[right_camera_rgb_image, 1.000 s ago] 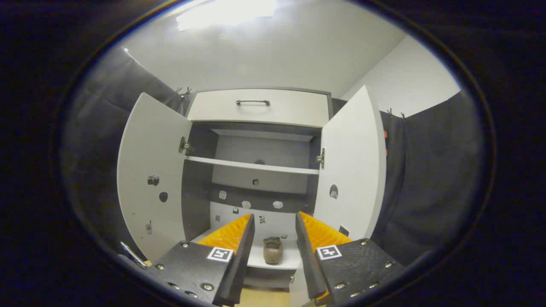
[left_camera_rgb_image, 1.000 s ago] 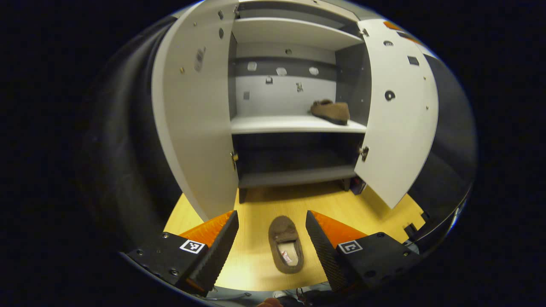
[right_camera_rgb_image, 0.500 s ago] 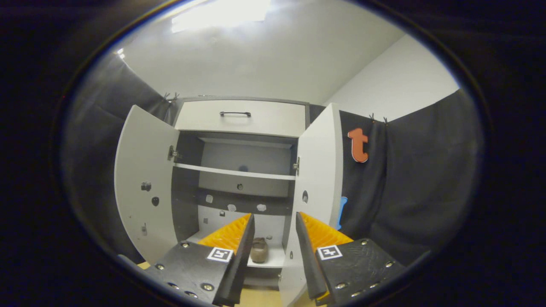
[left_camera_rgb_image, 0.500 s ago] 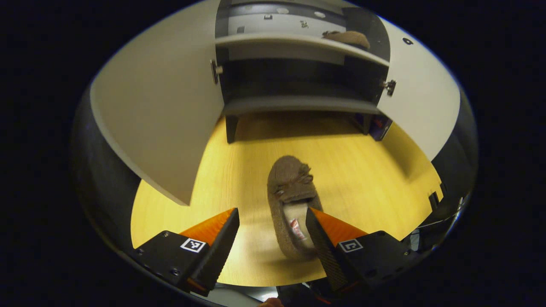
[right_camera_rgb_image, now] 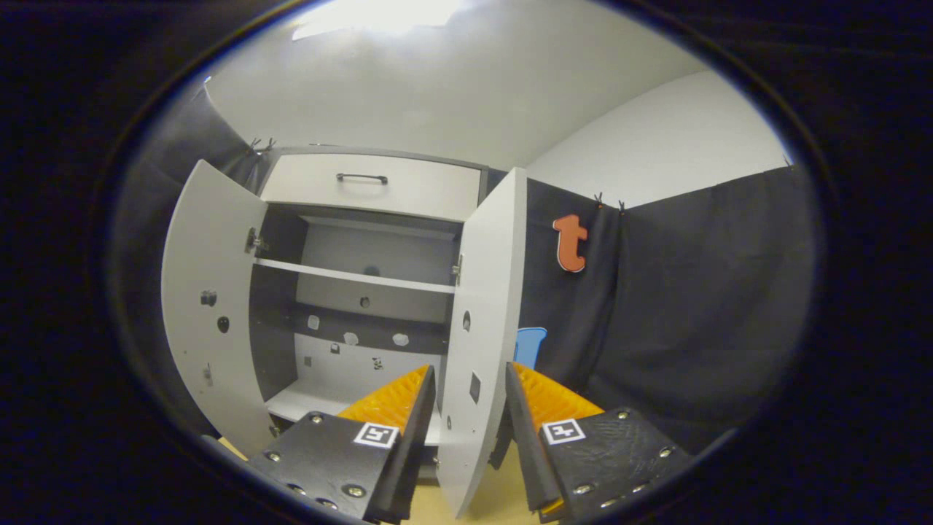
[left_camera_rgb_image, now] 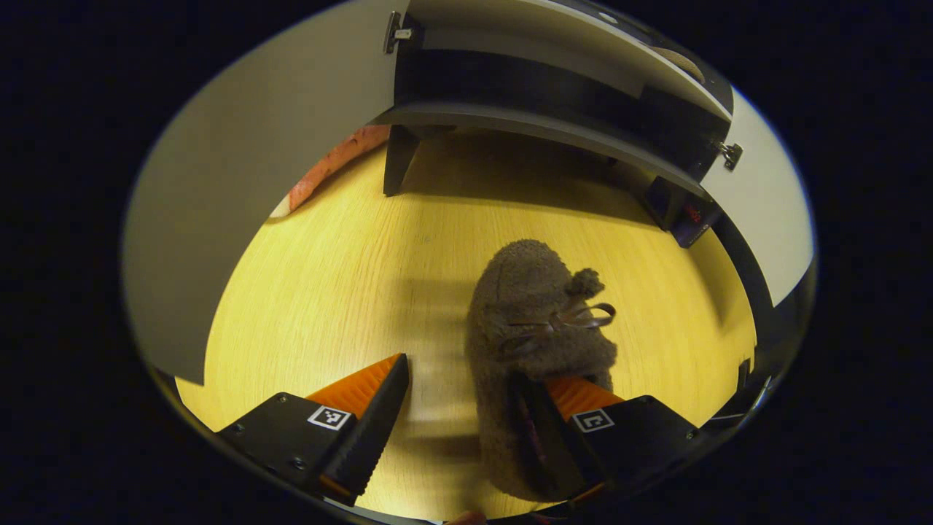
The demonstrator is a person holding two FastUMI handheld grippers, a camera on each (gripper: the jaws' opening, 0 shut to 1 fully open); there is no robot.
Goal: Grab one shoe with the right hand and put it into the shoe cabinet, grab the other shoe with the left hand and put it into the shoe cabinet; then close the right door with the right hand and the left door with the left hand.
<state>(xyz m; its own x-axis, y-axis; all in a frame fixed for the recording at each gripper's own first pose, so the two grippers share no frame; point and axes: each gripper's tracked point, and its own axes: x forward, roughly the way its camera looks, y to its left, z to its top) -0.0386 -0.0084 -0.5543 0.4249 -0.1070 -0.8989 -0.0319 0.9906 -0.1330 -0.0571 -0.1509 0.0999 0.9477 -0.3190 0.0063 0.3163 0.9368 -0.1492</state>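
The shoe [left_camera_rgb_image: 536, 343] lies on the wooden floor [left_camera_rgb_image: 342, 292] in front of the shoe cabinet [left_camera_rgb_image: 554, 109], its long axis running away from me, toe toward the cabinet. My left gripper [left_camera_rgb_image: 459, 408] is spread wide around its heel end: one finger sits inside the opening, the other stands apart beside it (nothing pinched yet). I judge this hand far the nearer. My right gripper [right_camera_rgb_image: 466, 415] hangs parted, empty, aimed at the edge of the open right door [right_camera_rgb_image: 481, 321].
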